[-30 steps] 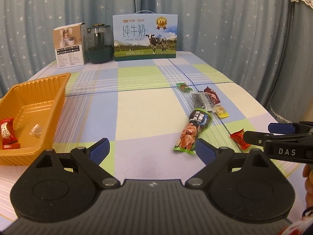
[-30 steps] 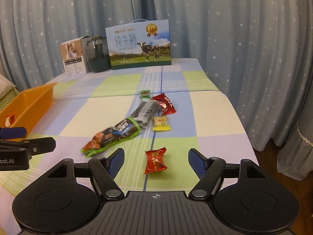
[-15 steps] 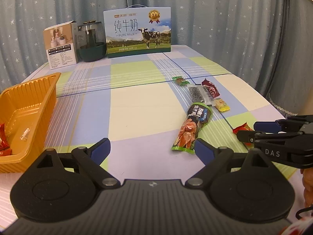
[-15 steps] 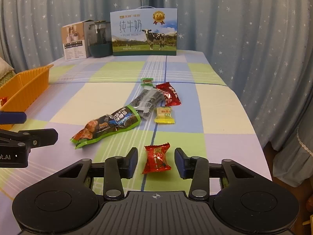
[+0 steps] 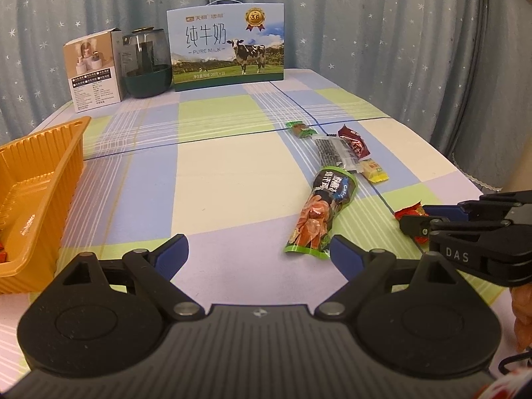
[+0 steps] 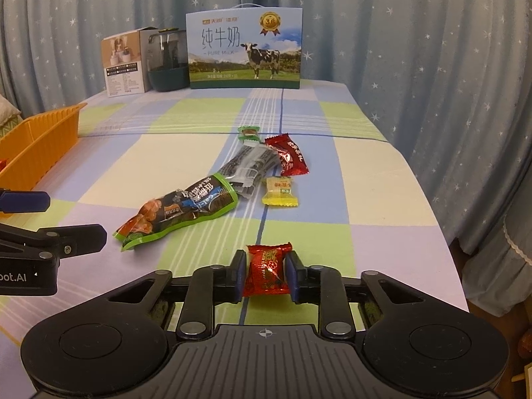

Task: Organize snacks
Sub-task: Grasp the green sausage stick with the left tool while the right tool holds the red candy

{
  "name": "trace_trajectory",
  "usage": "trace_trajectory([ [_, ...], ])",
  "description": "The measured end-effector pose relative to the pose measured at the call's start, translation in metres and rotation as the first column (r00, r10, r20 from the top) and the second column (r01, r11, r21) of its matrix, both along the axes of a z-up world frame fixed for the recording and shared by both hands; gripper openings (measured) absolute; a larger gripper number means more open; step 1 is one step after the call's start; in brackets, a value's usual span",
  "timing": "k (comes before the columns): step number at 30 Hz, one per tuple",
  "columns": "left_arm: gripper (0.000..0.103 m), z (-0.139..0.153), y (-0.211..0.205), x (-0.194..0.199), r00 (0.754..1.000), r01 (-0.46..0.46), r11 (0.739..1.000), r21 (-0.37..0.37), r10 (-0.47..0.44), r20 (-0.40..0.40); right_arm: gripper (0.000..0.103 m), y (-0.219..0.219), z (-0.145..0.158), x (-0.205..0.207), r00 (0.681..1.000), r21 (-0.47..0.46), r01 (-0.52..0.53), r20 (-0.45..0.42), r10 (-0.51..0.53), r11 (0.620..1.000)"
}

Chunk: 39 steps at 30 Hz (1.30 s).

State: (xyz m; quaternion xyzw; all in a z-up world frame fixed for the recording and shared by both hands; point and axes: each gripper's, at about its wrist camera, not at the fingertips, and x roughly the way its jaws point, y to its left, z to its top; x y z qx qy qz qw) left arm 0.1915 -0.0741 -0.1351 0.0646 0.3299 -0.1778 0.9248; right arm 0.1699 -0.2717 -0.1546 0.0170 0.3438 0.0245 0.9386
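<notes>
Only right view, jaws pinching red candy point(image 6: 266, 274)

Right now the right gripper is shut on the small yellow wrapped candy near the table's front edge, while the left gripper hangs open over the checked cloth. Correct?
Not quite. The right gripper is shut on the small red wrapped candy, not the yellow one, which lies untouched farther back by the other snacks. The right wrist view shows this. The left gripper is open, as you said.

Milk carton point(image 5: 226, 55) is showing "纯牛奶", "PURE MILK" and a gold medal reading "3.6". Right gripper point(image 5: 412, 217) body is displaying "DAS". Left gripper point(image 6: 50, 214) body is showing partial "bot.AI". Snack wrapper print is reading illegibly.
</notes>
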Motion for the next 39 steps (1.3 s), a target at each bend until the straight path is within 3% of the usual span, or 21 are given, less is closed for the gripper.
trace_trajectory([
  [7,0.085,-0.002,-0.011,0.006,0.999,0.045,0.999,-0.017,-0.046,-0.016,0.022,-0.006,0.011,-0.001,0.999,0.052,0.032,0.016,-0.033,0.998],
  [16,0.069,-0.014,-0.034,0.029,0.995,0.095,0.995,-0.007,-0.095,-0.034,0.022,-0.017,0.016,0.001,0.998,0.094,0.067,0.015,-0.069,0.993],
  [28,0.031,-0.019,-0.060,0.046,0.986,0.157,0.987,0.025,-0.156,-0.061,0.022,-0.021,0.017,0.002,0.996,0.122,0.090,0.006,-0.091,0.988],
  [31,0.028,-0.017,-0.055,0.038,0.988,0.141,0.989,0.036,-0.138,-0.070,0.022,-0.019,0.017,0.003,0.997,0.127,0.081,0.005,-0.082,0.989],
  [39,0.027,-0.009,-0.007,-0.003,0.994,-0.052,0.998,0.044,0.056,-0.090,0.022,-0.004,0.022,0.003,1.000,0.142,0.010,0.009,-0.011,0.990],
])
